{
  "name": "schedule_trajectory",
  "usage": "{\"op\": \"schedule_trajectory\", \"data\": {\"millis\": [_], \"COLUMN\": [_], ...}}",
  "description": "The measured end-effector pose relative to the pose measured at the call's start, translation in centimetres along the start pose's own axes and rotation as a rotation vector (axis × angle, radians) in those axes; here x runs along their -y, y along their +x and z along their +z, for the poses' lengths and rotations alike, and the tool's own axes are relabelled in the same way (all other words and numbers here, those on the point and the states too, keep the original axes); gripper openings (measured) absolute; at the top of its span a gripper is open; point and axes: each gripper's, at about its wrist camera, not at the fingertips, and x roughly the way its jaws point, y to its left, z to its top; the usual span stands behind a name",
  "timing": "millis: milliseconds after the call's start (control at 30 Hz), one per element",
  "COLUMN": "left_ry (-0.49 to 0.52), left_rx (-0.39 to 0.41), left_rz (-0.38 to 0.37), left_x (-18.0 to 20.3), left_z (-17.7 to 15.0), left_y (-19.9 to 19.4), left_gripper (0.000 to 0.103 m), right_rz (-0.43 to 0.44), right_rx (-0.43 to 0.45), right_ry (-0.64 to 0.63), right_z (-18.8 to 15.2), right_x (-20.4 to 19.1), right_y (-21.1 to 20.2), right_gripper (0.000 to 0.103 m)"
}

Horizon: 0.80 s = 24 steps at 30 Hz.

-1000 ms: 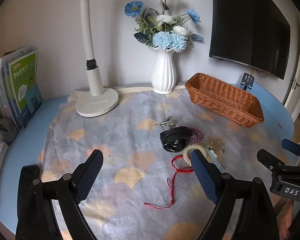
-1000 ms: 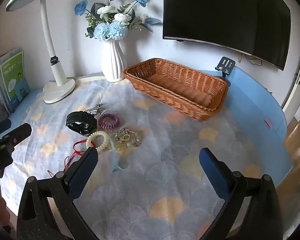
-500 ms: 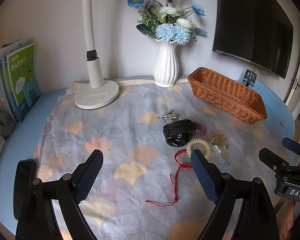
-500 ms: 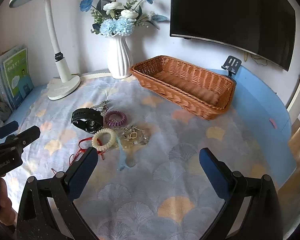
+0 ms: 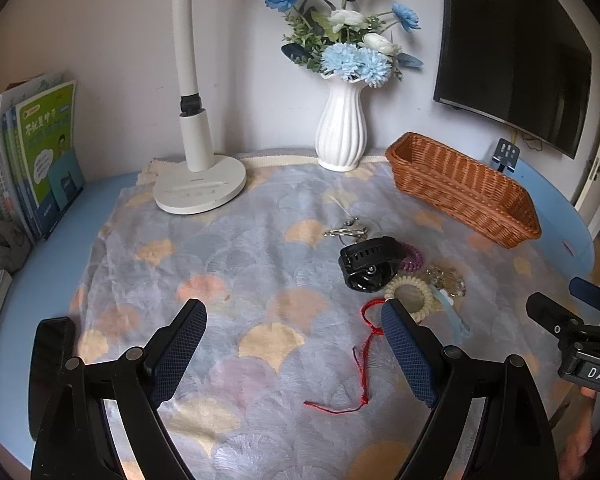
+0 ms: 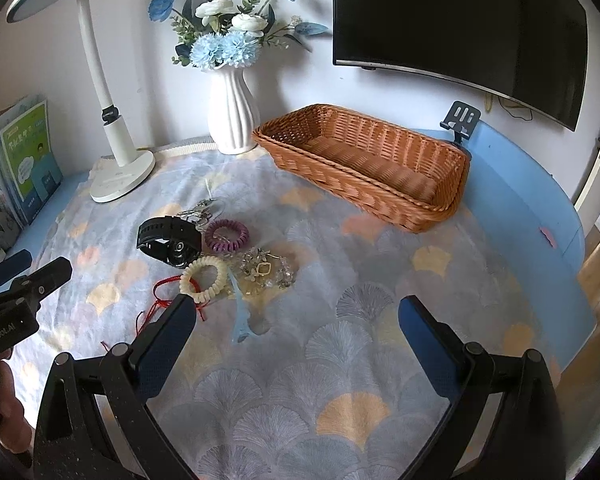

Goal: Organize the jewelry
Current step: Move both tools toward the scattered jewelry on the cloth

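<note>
Both the left gripper (image 5: pixel 294 354) and right gripper (image 6: pixel 296 338) hover with jaws spread and empty over the clustered jewelry, presumably before filling the empty woven wicker basket (image 6: pixel 440 200).

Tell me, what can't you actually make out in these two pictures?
- Glittery heap: pieces too small and tangled to tell apart, right view.
- Basket inside: hidden by its near wall, left view.
- Red cord: partly behind a right gripper finger.
- Lamp head: cut off at the top, left view.
</note>
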Motion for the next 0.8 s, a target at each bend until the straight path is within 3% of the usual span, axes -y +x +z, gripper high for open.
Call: {"op": "schedule_trajectory", "data": {"millis": [800], "left_ry": [0.008], "left_rx": [-0.006], "left_rz": [-0.036], "left_x": [0.23], "left_z": [0.08], "left_y": [-0.19], "left_gripper": [0.09], "right_rz": [0.01], "right_rx": [-0.035], "right_ry": [0.025], "right_z": [0.0], "right_x": [0.39], "right_y": [0.75], "right_gripper": [0.102]}}
